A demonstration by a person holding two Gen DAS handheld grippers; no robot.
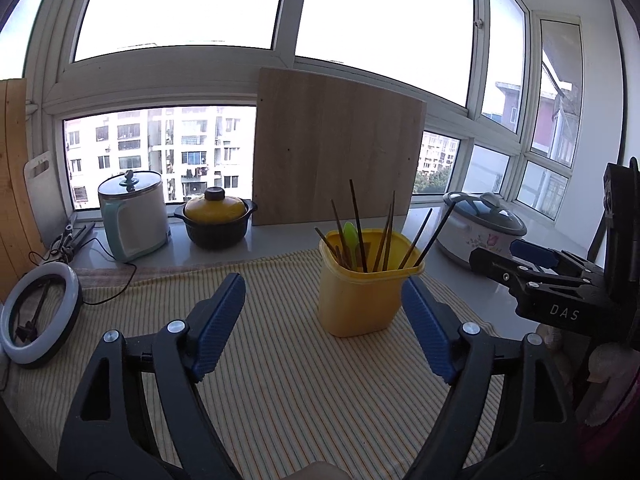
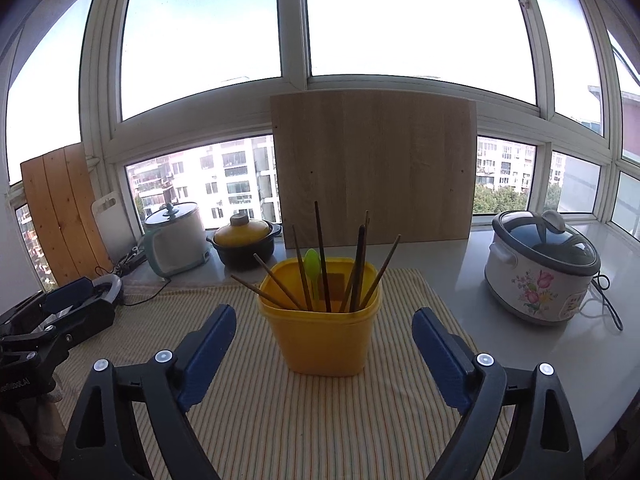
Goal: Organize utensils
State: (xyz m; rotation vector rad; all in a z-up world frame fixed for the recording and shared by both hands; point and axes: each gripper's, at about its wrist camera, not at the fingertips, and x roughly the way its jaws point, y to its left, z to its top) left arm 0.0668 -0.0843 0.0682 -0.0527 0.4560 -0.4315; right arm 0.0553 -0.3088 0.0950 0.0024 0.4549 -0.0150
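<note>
While the yellow cup (image 2: 322,332) holds chopsticks (image 2: 322,256), the left gripper (image 1: 324,320) and right gripper (image 2: 324,344) gape wide, gripping nothing.

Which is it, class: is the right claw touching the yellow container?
Apart. The right wrist view shows striped cloth between the open right claw and the yellow container.

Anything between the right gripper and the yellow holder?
Nothing: in the right wrist view only bare striped cloth separates the open right gripper from the yellow holder.
</note>
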